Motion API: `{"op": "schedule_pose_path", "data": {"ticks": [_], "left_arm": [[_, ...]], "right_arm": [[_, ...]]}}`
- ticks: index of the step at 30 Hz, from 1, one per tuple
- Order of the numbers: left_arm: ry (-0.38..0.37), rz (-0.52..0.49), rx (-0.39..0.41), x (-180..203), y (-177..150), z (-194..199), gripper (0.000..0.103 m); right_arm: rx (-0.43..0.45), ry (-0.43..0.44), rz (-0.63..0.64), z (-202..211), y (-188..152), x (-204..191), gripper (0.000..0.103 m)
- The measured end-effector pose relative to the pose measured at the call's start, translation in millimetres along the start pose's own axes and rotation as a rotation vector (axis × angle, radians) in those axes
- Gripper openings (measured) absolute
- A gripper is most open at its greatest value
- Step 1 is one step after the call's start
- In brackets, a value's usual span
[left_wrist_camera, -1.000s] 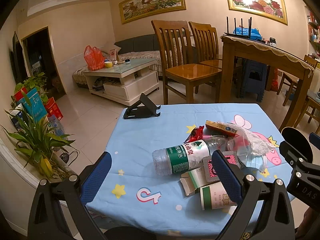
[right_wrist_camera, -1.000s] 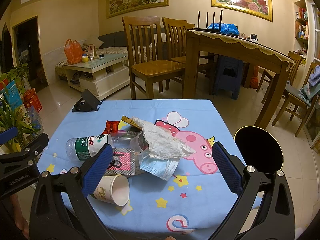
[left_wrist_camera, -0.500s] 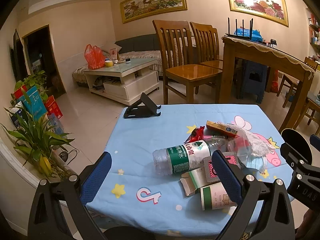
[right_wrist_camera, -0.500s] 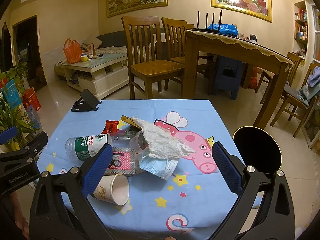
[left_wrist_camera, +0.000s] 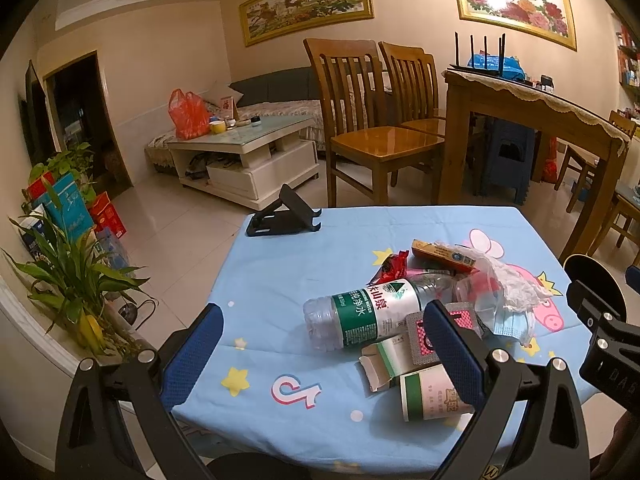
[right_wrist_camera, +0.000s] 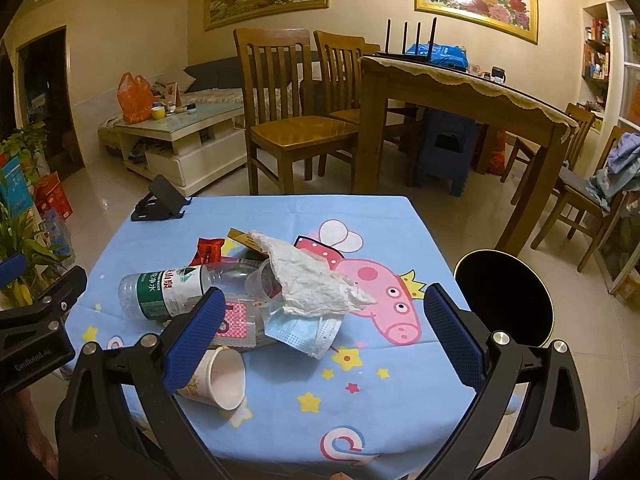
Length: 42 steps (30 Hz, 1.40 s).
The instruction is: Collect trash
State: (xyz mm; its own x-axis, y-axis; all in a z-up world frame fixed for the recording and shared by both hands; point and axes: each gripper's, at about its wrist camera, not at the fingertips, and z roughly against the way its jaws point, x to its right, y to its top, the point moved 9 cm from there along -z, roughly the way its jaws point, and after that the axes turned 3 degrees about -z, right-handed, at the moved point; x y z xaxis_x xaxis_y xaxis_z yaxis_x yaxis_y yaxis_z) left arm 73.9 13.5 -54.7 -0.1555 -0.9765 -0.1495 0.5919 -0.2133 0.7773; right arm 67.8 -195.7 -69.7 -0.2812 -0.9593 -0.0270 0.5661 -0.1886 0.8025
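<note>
None collected: by my reading the task has not begun; every piece of trash lies on the worktop (right_wrist_camera: 400, 400).
Pile: centre of both views, a plastic bottle (left_wrist_camera: 360, 314) on its side, a crumpled tissue (right_wrist_camera: 316, 276) draped over a clear cup, a blue face mask (right_wrist_camera: 304, 330), a red wrapper (right_wrist_camera: 210, 250), an orange box (left_wrist_camera: 442, 256), a torn green carton (left_wrist_camera: 384, 364) and a tipped paper cup (right_wrist_camera: 218, 378).
Left tongs (left_wrist_camera: 320, 352): spread wide, holding nothing, at the lower frame edge, short of the bottle.
Right tongs (right_wrist_camera: 320, 336): spread wide, holding nothing, framing mask and tissue.
Bin: black round opening (right_wrist_camera: 504, 296) at mid-right, beside the worktop.
Left to do: every piece, one grasp at a time.
Bystander: black phone stand (left_wrist_camera: 284, 218), far corner, probably not trash.
</note>
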Motion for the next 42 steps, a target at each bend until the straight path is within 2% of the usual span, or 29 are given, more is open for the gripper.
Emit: {"op": "schedule_pose_path", "data": {"ticks": [42], "left_arm": [[-0.003, 0.003, -0.023, -1.2, -6.4, -6.7, 0.097]], "right_arm": [[-0.050, -0.017, 0.019, -4.3, -3.9, -1.4, 0.098]]}}
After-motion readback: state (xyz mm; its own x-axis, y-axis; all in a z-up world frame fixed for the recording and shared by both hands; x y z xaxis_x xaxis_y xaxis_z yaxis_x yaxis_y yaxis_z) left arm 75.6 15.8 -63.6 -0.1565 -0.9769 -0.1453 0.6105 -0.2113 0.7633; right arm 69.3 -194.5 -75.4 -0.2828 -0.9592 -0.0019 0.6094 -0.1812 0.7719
